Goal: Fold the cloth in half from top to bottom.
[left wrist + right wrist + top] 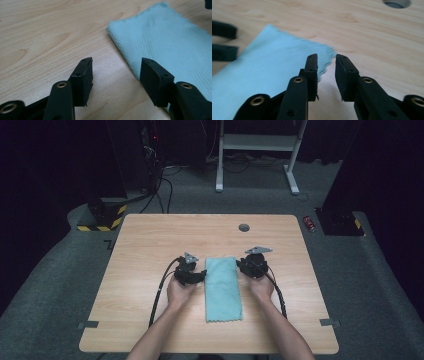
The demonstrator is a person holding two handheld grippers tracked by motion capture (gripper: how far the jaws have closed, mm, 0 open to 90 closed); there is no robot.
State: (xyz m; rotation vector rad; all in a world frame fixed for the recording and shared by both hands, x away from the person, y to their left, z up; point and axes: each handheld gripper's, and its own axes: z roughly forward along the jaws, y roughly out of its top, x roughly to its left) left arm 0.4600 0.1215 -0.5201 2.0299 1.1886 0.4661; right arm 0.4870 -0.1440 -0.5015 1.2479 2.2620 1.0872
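A light blue cloth [223, 288] lies folded into a long strip in the middle of the wooden table [145, 245]. My left gripper [200, 274] is at the cloth's left edge near its far end, held in a hand. In the left gripper view the left gripper [116, 62] stands wide open and low over the wood, with the cloth [165, 42] under its right jaw. My right gripper [241, 265] is at the cloth's far right corner. The right gripper [325, 58] is open by a narrow gap, with the cloth's corner [287, 70] just ahead of its tips and nothing clamped.
A round grommet hole [244, 227] sits near the table's far edge, also seen as a hole [397, 3] in the right gripper view. On the floor are a red can [310, 223], a striped yellow-black base [102, 220] and a white desk frame [257, 142].
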